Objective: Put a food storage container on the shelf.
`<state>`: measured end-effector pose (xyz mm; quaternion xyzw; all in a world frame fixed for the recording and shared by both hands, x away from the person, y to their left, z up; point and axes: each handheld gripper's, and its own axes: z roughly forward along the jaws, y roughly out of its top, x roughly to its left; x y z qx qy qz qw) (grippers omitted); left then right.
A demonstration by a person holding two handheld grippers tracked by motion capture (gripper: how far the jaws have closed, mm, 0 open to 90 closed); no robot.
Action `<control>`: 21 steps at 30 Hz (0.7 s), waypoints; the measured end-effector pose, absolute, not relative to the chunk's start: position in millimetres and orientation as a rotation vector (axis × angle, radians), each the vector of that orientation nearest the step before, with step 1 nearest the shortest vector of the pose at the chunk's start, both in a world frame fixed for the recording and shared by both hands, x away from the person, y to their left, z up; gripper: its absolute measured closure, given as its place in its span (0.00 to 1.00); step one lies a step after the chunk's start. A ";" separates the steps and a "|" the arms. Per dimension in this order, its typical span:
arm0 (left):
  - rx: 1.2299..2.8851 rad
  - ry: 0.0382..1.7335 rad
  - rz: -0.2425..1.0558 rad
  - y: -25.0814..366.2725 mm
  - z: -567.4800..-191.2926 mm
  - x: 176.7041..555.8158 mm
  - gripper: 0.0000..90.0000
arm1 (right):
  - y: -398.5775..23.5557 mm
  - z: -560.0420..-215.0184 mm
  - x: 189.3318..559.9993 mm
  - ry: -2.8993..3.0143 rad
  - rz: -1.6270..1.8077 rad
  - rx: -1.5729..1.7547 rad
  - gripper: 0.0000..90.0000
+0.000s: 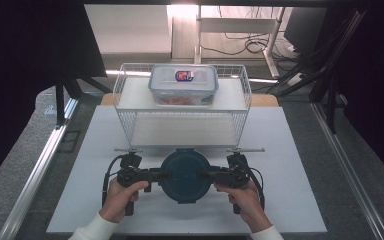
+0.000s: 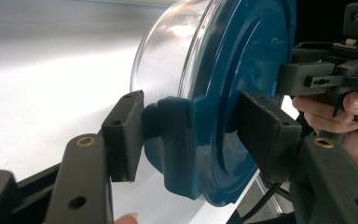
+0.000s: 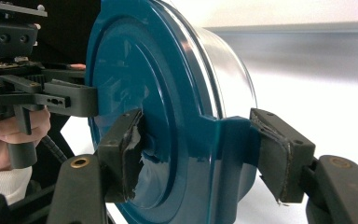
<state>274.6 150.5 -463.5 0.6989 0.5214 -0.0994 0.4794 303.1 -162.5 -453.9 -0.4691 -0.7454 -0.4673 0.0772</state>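
Round glass container [image 1: 185,175] with dark teal lid sits between the two grippers at the near-centre of the white table [image 1: 290,200], just in front of the white wire rack [image 1: 130,120]. On the rack's top shelf: a clear rectangular food box [image 1: 183,84] with a clip-on lid. Left gripper [image 2: 186,128] is clamped on the lid's left latch tab, one pad on each face. Right gripper [image 3: 200,144] is clamped the same way on the opposite tab.
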 end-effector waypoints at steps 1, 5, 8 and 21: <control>1.707 1.268 -0.238 150.6 -462.5 274.0 0.47 | -162.6 -452.7 303.0 -2.241 -1.404 -1.399 0.41; 1.706 1.256 -0.222 150.2 -458.9 271.9 0.47 | -162.8 -447.8 302.0 -2.257 -1.421 -1.383 0.41; 1.704 1.249 -0.214 149.8 -457.0 270.7 0.47 | -163.2 -445.5 301.3 -2.266 -1.431 -1.373 0.41; 1.696 1.220 -0.197 148.1 -448.3 268.5 0.47 | -165.5 -433.4 297.7 -2.301 -1.472 -1.352 0.41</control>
